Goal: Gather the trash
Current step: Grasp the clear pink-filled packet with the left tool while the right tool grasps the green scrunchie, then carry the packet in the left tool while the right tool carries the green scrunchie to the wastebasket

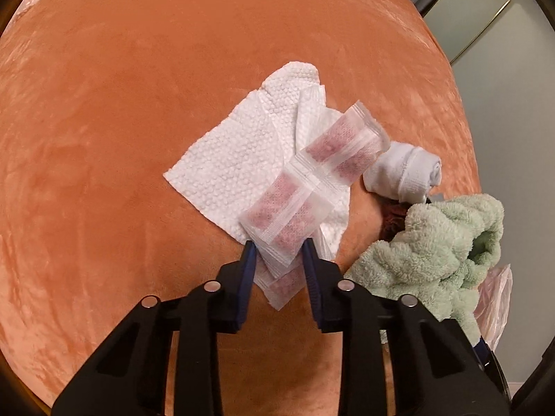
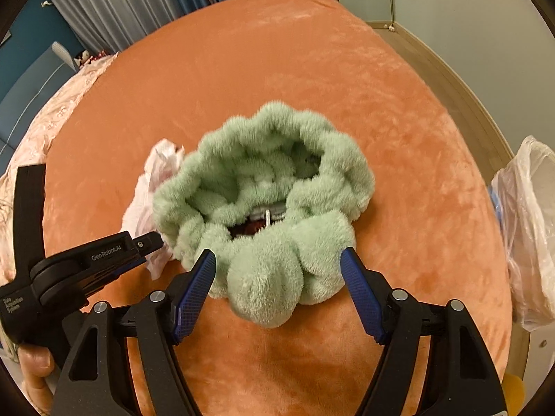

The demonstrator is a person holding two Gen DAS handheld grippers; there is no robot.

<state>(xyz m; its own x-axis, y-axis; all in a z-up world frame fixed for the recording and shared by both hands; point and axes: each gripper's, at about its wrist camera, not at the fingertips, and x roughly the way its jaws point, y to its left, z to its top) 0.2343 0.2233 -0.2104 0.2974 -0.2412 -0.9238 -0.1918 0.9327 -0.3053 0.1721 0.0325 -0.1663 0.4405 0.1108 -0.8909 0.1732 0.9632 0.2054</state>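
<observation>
So the left hand-held gripper (image 1: 279, 246) has its jaws narrowed down around the near end of a strip of white sachets (image 1: 305, 187) with pinkish filling, pads right against the packet's edges, so I'd call that a grab in progress. The strip lies across a white paper towel (image 1: 236, 152) on the orange bed (image 1: 121, 121), and just to the right of the towel there's a rolled white cloth (image 1: 406, 170), which may or may not count as trash. The right hand-held gripper (image 2: 279, 260) is spread wide with a fluffy green headband (image 2: 263, 187) sitting between its blue pads, no squeeze that I can see. Next to the headband on its left is a crumpled pinkish plastic bag (image 2: 152, 187), and off the bed's right edge, well away from the headband, hangs a clear plastic bag (image 2: 530, 228), probably where stuff goes. My read: barely started, sachets, towel and crumpled bag all left to bag up
</observation>
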